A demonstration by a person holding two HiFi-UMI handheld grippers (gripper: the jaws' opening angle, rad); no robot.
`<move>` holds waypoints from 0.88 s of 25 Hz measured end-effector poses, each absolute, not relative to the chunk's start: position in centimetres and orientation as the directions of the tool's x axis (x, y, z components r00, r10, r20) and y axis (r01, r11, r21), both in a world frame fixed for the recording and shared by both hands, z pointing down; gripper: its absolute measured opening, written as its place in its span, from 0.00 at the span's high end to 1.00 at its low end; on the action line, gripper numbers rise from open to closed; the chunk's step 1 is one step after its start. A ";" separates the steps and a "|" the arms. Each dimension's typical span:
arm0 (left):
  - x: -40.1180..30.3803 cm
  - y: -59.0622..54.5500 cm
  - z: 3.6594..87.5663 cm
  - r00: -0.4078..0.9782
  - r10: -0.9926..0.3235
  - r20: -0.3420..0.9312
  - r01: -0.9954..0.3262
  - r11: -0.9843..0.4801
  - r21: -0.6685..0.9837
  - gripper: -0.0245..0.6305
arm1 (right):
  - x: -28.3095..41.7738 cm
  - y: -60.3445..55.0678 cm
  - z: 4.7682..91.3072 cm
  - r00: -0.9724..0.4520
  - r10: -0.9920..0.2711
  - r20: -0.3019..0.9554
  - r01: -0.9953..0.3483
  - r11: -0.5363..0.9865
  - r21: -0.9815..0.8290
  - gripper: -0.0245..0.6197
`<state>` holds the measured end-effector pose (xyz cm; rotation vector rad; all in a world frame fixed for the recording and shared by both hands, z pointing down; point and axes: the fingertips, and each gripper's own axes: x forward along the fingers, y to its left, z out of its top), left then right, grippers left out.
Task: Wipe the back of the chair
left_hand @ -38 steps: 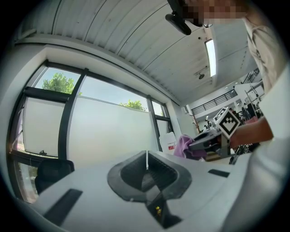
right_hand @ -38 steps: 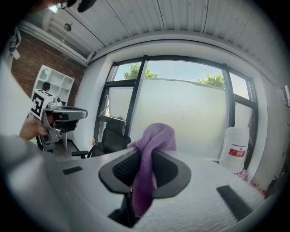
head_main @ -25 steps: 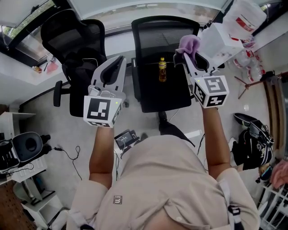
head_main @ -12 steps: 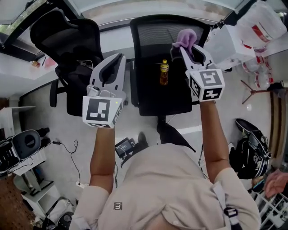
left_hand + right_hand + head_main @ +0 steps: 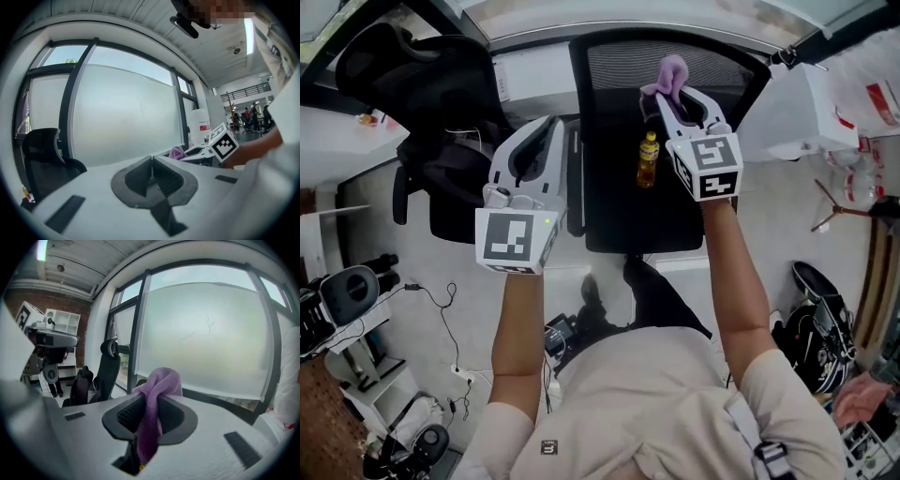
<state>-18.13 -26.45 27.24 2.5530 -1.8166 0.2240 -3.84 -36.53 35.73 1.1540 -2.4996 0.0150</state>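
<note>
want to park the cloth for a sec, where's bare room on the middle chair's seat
The black chair seat is bare from the small amber bottle across to the dark armrest, and along its front edge. It is crowded at the back right, where the right gripper, shut on the purple cloth, overlaps it in the head view.

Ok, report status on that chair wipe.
Right hand-held gripper shut on purple cloth, by chair back. Left hand-held gripper shut, empty. Bottle on seat.
</note>
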 end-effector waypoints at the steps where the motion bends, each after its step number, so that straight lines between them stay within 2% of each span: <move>1: -18.2 -27.2 28.0 0.311 -0.943 0.123 -0.944 -0.321 -0.077 0.94 | -4.3 -37.3 36.7 -0.594 -0.723 0.354 -0.728 0.670 0.146 0.86; 10: -18.4 -31.3 35.5 0.278 -0.936 0.214 -0.953 -0.297 -0.063 0.94 | -9.4 -43.9 45.8 -0.648 -0.661 0.377 -0.655 0.737 0.167 0.86; 22: -18.8 -34.8 40.8 0.203 -0.947 0.250 -0.977 -0.214 -0.017 0.94 | -12.5 -46.5 50.5 -0.674 -0.632 0.383 -0.610 0.768 0.196 0.86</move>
